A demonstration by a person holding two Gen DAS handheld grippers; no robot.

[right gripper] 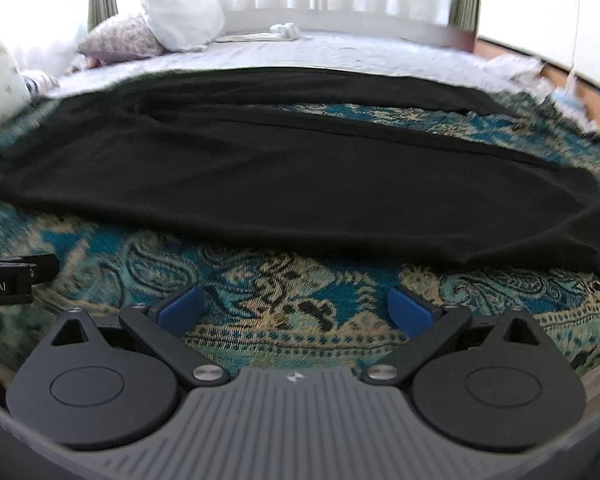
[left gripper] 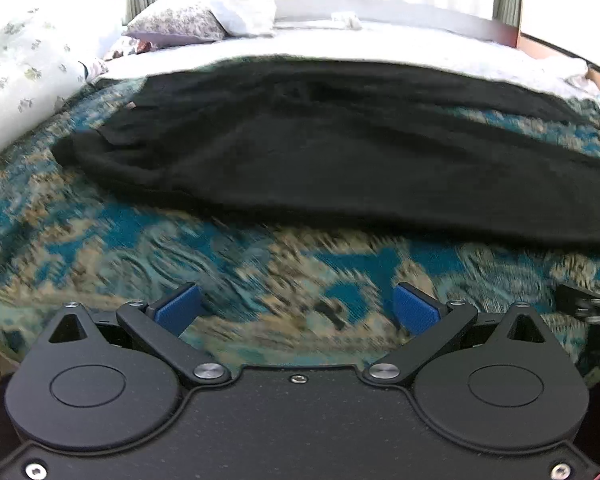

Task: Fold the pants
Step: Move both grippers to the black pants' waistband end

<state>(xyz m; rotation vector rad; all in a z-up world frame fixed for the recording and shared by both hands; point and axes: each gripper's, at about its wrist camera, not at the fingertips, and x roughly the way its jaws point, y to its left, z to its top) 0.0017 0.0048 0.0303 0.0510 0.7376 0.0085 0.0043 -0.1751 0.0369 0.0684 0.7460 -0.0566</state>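
Observation:
Black pants (left gripper: 320, 160) lie spread flat across a blue and tan patterned blanket (left gripper: 260, 264) on a bed, waist end to the left, legs running right. In the right wrist view the pants (right gripper: 300, 176) show both legs, split by a gap at the far right. My left gripper (left gripper: 298, 308) hovers over the blanket short of the pants' near edge, open, nothing between its blue pads (left gripper: 178, 310). My right gripper (right gripper: 296, 310) is likewise open and empty above the blanket (right gripper: 284, 300), just short of the near leg. The left wrist view is motion-blurred.
Pillows (left gripper: 180, 22) and a floral bolster (left gripper: 24, 80) sit at the bed's far left. A white sheet (right gripper: 340, 54) covers the far half. Curtained windows lie behind. The other gripper shows at each view's edge (right gripper: 12, 280). The bed's wooden edge (right gripper: 592, 100) is at the right.

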